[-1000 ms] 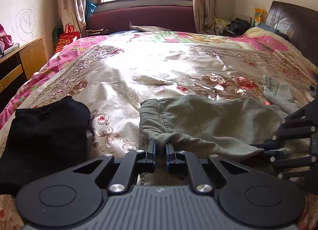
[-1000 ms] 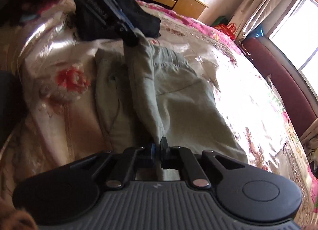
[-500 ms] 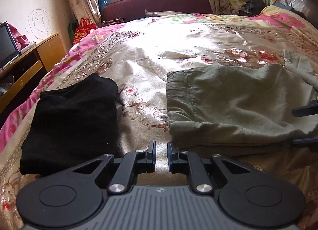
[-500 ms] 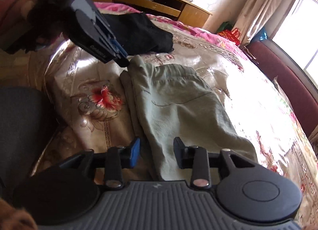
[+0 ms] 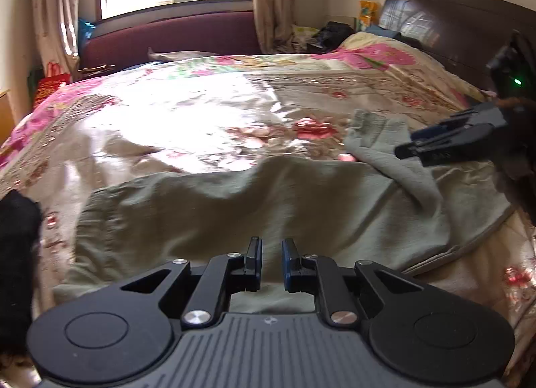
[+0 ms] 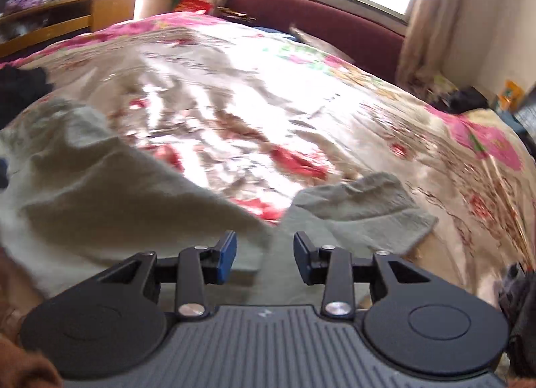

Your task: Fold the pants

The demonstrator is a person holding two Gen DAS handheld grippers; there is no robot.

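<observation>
Both claws have let go of the green pants [image 5: 214, 213] on the bed [image 5: 187, 113]: the right gripper [image 6: 264, 259] spread apart, the left gripper [image 5: 270, 262] nearly together and empty, so one fold looks finished.

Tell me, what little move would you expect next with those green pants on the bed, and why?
Probably the right gripper eases forward to the loose leg end and closes on it. The green pants lie folded across the floral bedspread, but that end sticks out rumpled beyond the fold. The right gripper stands open and empty just short of it; the left gripper is shut, holding nothing.
</observation>
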